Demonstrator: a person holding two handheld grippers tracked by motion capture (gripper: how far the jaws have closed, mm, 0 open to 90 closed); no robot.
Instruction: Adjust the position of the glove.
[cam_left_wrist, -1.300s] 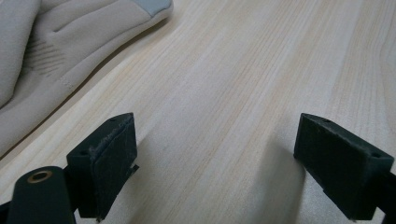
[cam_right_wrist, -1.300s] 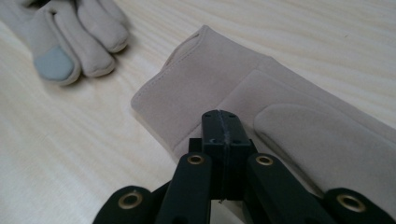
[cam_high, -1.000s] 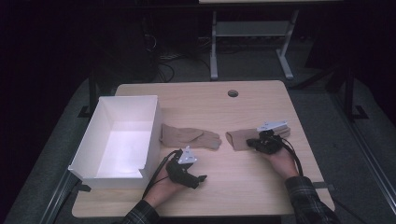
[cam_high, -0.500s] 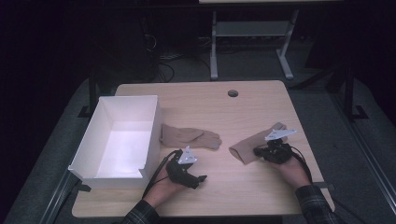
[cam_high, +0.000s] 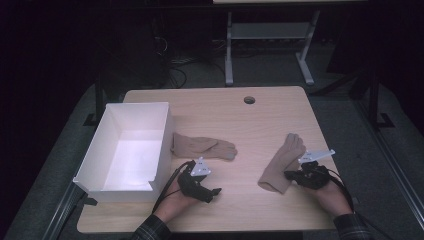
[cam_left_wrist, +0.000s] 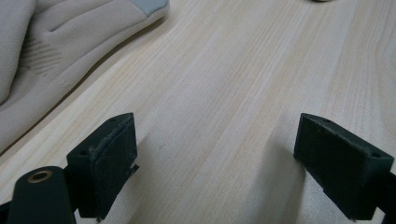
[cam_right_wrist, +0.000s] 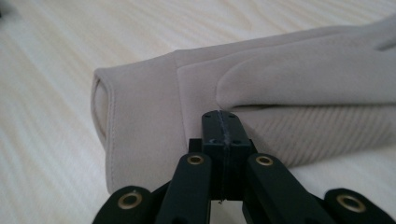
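The right gripper (cam_high: 292, 175) sits at about 4 o'clock on the table (cam_high: 260, 120). Its two black jaws are pressed tight together, with no gap between them. In the right gripper view the closed tips lie on the edge of a tan glove (cam_right_wrist: 261, 98), close to its cuff. I cannot tell if a bit of cloth is pinched between the pads or if the tips only touch it. This glove (cam_high: 281, 161) lies flat on the wood, with its cuff toward 6 o'clock and its fingers pointing toward 12 o'clock.

The left gripper (cam_high: 212, 192) rests at about 7 o'clock on the table. Its jaws stand wide apart, with bare wood between them. They hold nothing. A second tan glove (cam_high: 202, 147) lies just beyond it, toward 12 o'clock, near but apart. In the left gripper view that glove (cam_left_wrist: 56, 51) shows at 10 o'clock, and it has a grey fingertip.

A white box (cam_high: 95, 162) stands at 9 o'clock, just beside the second glove.
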